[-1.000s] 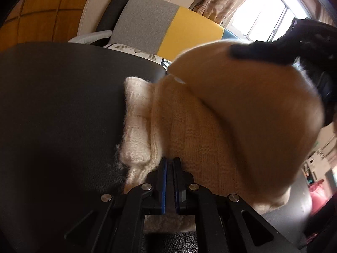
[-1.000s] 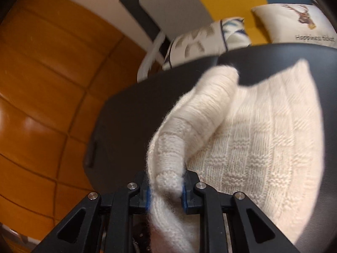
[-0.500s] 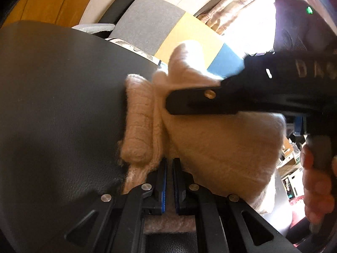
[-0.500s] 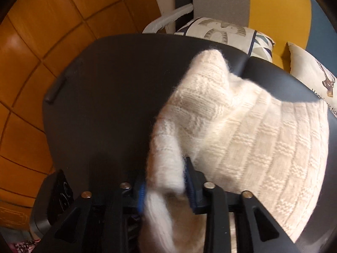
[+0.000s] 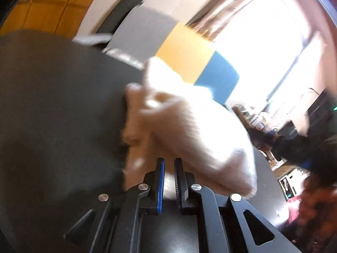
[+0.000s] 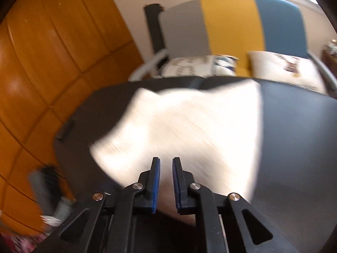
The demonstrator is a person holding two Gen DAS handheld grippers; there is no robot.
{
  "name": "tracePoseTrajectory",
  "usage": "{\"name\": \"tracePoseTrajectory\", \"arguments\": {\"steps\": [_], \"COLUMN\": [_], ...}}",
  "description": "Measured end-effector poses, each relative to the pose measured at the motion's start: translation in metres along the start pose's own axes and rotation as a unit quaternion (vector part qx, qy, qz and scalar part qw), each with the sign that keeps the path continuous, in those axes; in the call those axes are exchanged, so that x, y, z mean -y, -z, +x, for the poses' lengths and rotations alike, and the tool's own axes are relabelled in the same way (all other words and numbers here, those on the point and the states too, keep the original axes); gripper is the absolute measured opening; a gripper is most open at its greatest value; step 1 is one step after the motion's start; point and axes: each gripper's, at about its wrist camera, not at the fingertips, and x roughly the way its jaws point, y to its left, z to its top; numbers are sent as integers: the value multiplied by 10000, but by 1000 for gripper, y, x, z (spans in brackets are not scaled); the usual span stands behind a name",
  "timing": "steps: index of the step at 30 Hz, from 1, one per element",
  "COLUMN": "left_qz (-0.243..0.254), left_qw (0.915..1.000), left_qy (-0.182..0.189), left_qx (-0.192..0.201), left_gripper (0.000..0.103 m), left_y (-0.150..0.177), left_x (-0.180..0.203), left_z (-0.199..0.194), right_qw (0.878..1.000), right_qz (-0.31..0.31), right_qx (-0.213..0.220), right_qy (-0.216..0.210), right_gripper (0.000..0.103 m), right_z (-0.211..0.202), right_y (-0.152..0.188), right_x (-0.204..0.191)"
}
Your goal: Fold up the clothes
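Note:
A cream knitted sweater (image 5: pixel 195 130) lies bunched on the black table (image 5: pixel 52 105), blurred by motion. My left gripper (image 5: pixel 169 160) is at its near hem. Its jaws are almost together and opening slightly, with cloth showing in the narrow gap. In the right wrist view the sweater (image 6: pixel 189 126) lies spread out on the table (image 6: pixel 294 126). My right gripper (image 6: pixel 166 159) hovers over its near edge. Its jaws are closing and nearly together, with nothing between them.
A grey, yellow and blue chair (image 6: pixel 229 25) with two printed pillows (image 6: pixel 200 65) stands behind the table. Orange wooden panels (image 6: pixel 52 63) fill the left. A blurred hand (image 5: pixel 316 200) shows at the right of the left wrist view, below a bright window (image 5: pixel 273 42).
My right gripper opened, let go of the sleeve fold, drew back and brought its jaws together. It no longer crosses the left wrist view. The left gripper shifted, its hem still at the jaws.

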Motion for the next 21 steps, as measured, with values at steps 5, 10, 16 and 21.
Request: {"name": "tracePoseTrajectory", "arguments": {"steps": [5,10,16,21], "left_qz": [1128,1483,1235,1178], "left_qw": [9914,9834,9866,9869], "left_qy": [643,670,525,551], "left_qx": [-137,-803,-925,-951], "left_gripper": [9,9,9,9], "left_y": [25,37,52,50], "left_x": [62,100,119,120], "left_z": [-9,33,52,76], "right_qw": [9993,9983,9960,9931], "right_qz": [332,481,638,900], "right_qx": [100,327,605,742], "right_qy": [163,99,149,146], "right_gripper": [8,8,8,8], "right_z": [-17,-26,-29,-34], "right_y": [27,23,18,29], "right_x": [39,55,60,74]}}
